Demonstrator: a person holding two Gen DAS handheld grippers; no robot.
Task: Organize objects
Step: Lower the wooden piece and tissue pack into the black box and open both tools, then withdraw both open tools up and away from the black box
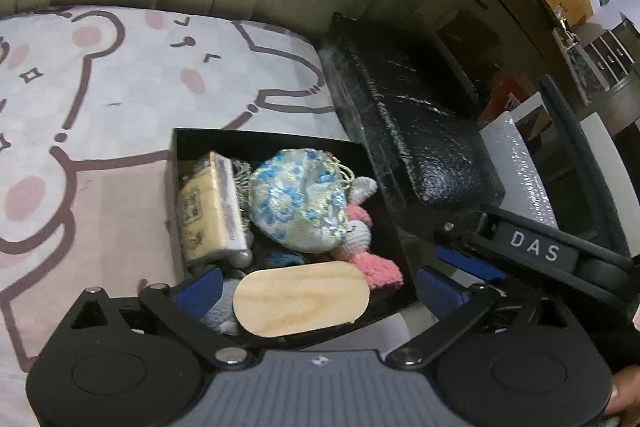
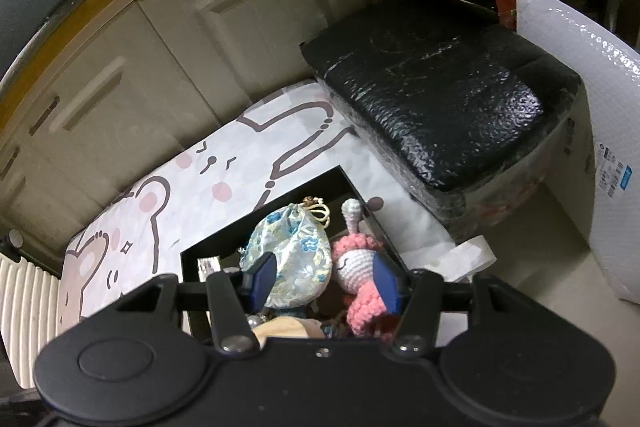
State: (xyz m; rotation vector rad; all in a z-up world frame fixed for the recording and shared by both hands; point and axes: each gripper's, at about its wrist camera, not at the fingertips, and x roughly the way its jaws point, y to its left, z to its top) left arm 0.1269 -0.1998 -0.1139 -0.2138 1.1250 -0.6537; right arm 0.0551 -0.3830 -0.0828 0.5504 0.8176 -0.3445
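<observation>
A black open box [image 1: 276, 143] sits on a bear-print mat [image 1: 120, 87]. Inside lie a blue floral drawstring pouch [image 1: 296, 203], a pink and white crochet doll [image 1: 360, 239], a silver-edged case [image 1: 212, 211] and an oval wooden piece [image 1: 300, 299]. My left gripper [image 1: 320, 287] hangs open over the box's near side, empty. The right gripper's body, marked DAS [image 1: 532, 247], shows at the right. In the right wrist view my right gripper [image 2: 324, 283] is open above the box [image 2: 304, 183], its blue pads straddling the pouch [image 2: 288, 251] and the doll [image 2: 360, 267].
A black bubble-wrapped package [image 1: 416, 131] lies right of the box; it also shows in the right wrist view [image 2: 440, 99]. A white bubble mailer [image 2: 592, 147] stands far right. Beige cabinet doors [image 2: 200, 39] back the mat. A white ribbed panel [image 2: 28, 311] is at the left.
</observation>
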